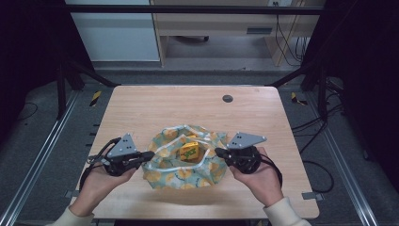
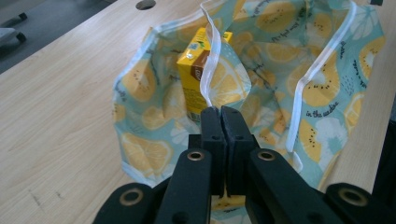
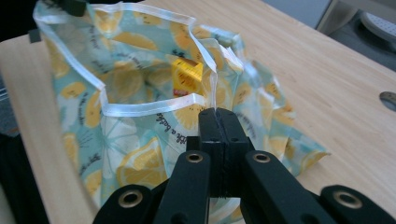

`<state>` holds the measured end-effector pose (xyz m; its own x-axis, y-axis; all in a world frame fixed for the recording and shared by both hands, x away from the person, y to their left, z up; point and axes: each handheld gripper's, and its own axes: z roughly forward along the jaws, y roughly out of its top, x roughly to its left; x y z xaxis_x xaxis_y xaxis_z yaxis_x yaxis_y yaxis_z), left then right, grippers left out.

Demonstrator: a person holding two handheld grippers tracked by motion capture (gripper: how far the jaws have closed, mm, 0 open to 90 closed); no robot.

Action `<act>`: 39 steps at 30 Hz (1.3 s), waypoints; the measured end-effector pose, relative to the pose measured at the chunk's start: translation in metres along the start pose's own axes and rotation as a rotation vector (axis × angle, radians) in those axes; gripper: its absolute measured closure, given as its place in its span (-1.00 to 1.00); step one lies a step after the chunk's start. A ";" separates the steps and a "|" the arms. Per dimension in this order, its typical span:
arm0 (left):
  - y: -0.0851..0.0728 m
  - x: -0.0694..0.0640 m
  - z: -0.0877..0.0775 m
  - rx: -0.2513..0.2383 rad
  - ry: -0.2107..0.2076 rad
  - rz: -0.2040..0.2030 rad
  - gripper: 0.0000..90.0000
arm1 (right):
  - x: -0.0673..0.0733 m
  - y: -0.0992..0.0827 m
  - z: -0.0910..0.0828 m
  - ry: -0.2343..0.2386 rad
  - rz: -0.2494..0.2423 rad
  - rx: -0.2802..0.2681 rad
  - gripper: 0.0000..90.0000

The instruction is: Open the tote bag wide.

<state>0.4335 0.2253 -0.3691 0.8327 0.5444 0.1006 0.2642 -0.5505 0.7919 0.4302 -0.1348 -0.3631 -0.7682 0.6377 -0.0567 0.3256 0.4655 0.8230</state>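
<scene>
Table (image 1: 141, 108): pale wood, rounded corners, a round grommet (image 1: 227, 98) near the far edge. Far half bare; near edge close under both hands; bare strips left and right of the bag.

Bag (image 1: 181, 160): teal cloth with lemon print and white trim, lying centre-front on the table, its mouth pulled open between the two grippers. In the left gripper view the trim (image 2: 322, 65) runs up either side of the opening.

Carton (image 1: 189, 151): yellow, standing inside the bag, roughly upright, well clear of both grippers.

Left gripper (image 1: 149, 154): held low at the bag's left rim, pointing right, palm under the body. Jaws pinched tight on the cloth edge.

Right gripper (image 1: 217, 151): held low at the right rim, pointing left, hand cupped beneath. Jaws clamped on the trim.
</scene>
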 end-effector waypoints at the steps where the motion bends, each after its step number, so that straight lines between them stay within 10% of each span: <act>1: -0.001 -0.002 0.001 0.001 -0.001 0.003 0.97 | 0.000 0.000 0.000 0.000 0.000 0.000 1.00; 31: -0.044 -0.008 0.049 0.121 -0.092 -0.031 0.97 | 0.004 -0.059 0.030 0.038 0.023 0.161 1.00; 39: -0.050 -0.017 0.057 0.159 -0.105 0.009 0.97 | 0.001 -0.039 0.021 0.037 0.002 0.145 0.29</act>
<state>0.4340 0.2072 -0.4446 0.8792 0.4751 0.0373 0.3237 -0.6528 0.6849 0.4283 -0.1389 -0.4070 -0.7864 0.6168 -0.0325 0.4009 0.5496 0.7329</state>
